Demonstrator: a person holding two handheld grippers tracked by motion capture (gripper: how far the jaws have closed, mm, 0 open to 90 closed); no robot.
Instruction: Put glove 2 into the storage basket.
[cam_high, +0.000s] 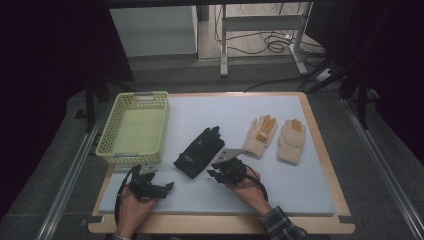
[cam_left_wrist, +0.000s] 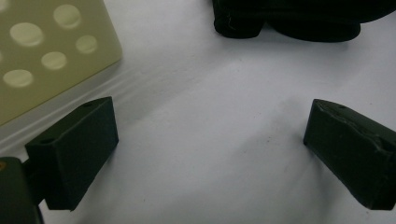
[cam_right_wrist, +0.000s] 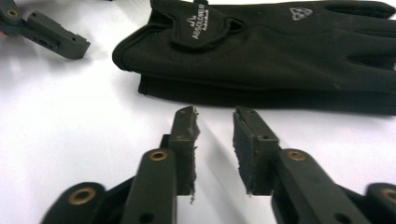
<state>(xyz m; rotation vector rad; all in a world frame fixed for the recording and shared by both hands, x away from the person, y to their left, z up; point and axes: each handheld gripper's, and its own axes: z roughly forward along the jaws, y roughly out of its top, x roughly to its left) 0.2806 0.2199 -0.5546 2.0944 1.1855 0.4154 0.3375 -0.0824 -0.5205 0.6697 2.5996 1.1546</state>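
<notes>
the white mat (cam_high: 220, 195) covers most of the wooden table (cam_high: 327, 165), and nearly everything on it lies out in the open. the pale yellow basket (cam_high: 111, 131) stands at the far left of the mat and looks empty inside, so by my reading no glove has gone into it yet, if packing them away is the aim. the black gloves (cam_high: 199, 151) lie stacked in the middle of the mat, fingers pointing away from the person; in the right gripper view they show as one glove on top of another, flat and untouched. the two cream gloves (cam_high: 260, 135) lie side by side to the right, well apart from the basket, with orange patches on their fingers.

the right gripper (cam_high: 216, 173) sits just beside the near edge of the black gloves. its jaws stand a little apart with only bare mat between them, so it holds nothing. the left gripper (cam_high: 169, 187) rests near the basket's front corner, jaws spread wide over bare mat, also holding nothing.

i judge the work to be at its start: the black pair is next in reach, and both pairs remain to be handled.
</notes>
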